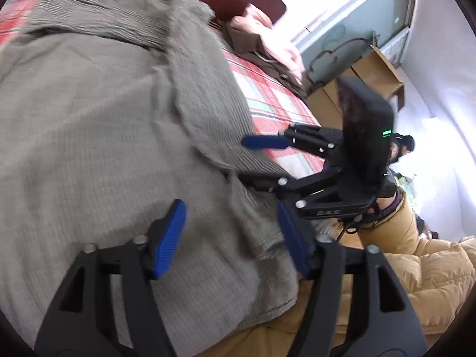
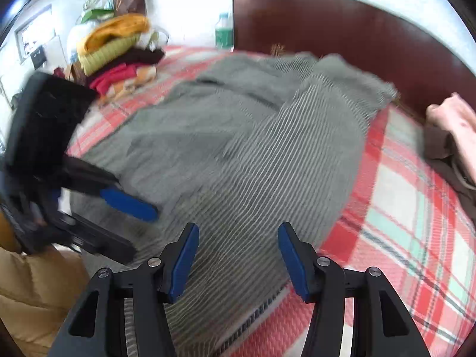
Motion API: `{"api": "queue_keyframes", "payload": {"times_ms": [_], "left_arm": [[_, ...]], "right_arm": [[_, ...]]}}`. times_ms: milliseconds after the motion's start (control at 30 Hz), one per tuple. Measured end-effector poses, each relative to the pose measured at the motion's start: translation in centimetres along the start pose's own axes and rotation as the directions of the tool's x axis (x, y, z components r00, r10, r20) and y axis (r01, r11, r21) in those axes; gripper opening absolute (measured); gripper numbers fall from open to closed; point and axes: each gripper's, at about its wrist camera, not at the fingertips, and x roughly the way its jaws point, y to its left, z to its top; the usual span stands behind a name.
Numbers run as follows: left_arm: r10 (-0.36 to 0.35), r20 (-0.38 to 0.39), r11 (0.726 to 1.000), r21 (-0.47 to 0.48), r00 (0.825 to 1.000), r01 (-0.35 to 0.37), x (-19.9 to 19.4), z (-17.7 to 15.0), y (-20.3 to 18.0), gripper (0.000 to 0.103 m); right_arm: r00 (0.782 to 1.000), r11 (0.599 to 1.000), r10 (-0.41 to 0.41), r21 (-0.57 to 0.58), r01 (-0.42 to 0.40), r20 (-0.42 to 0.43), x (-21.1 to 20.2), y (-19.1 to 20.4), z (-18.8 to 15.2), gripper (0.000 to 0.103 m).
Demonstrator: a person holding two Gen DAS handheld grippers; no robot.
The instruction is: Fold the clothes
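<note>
While spread on plaid bedsheet (image 2: 401, 208), grey garment (image 2: 238, 148), both hand-held grippers gaping

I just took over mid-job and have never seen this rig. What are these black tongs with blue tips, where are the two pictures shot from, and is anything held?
A person holds one hand-operated pair of tongs in each hand; each carries a camera looking along its fingers. One picture looks past the left tongs, the other past the right tongs. Both stand open and hold nothing. Below lies a grey garment, partly folded, on a red plaid bedsheet. A pile of clothes sits at the far corner.
</note>
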Motion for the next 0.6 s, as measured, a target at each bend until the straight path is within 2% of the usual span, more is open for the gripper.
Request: {"api": "queue_keyframes", "payload": {"times_ms": [33, 100, 200, 367, 500, 600], "left_arm": [[0.015, 0.007, 1.000, 0.001, 1.000, -0.015, -0.3, -0.1, 0.1, 0.070], [0.023, 0.017, 0.999, 0.024, 1.000, -0.023, -0.7, 0.2, -0.3, 0.070], [0.016, 0.034, 0.997, 0.077, 0.999, -0.019, -0.7, 1.1, -1.4, 0.070], [-0.004, -0.009, 0.993, 0.120, 1.000, 0.005, 1.8, 2.1, -2.2, 0.071], [-0.021, -0.059, 0.989, 0.145, 0.998, 0.029, 4.4, 2.9, -2.7, 0.071], [-0.035, -0.086, 0.988, 0.149, 0.996, 0.047, 5.7, 3.2, -2.6, 0.071]], "right_arm": [[0.999, 1.000, 0.000, -0.007, -0.001, -0.041, 1.0, -0.1, 0.0, 0.057], [0.998, 0.999, 0.039, -0.025, -0.040, -0.039, 0.6, -0.4, 0.7, 0.057], [0.997, 0.998, 0.065, -0.014, -0.065, 0.031, -1.3, -2.2, 3.3, 0.057], [0.991, 0.997, 0.004, 0.070, -0.014, 0.135, -2.1, -6.8, 10.2, 0.057], [0.992, 0.994, -0.010, 0.109, -0.003, 0.125, 1.3, -9.2, 15.6, 0.057], [0.997, 0.993, -0.018, 0.115, 0.009, 0.074, 4.8, -10.5, 18.2, 0.057]]}}
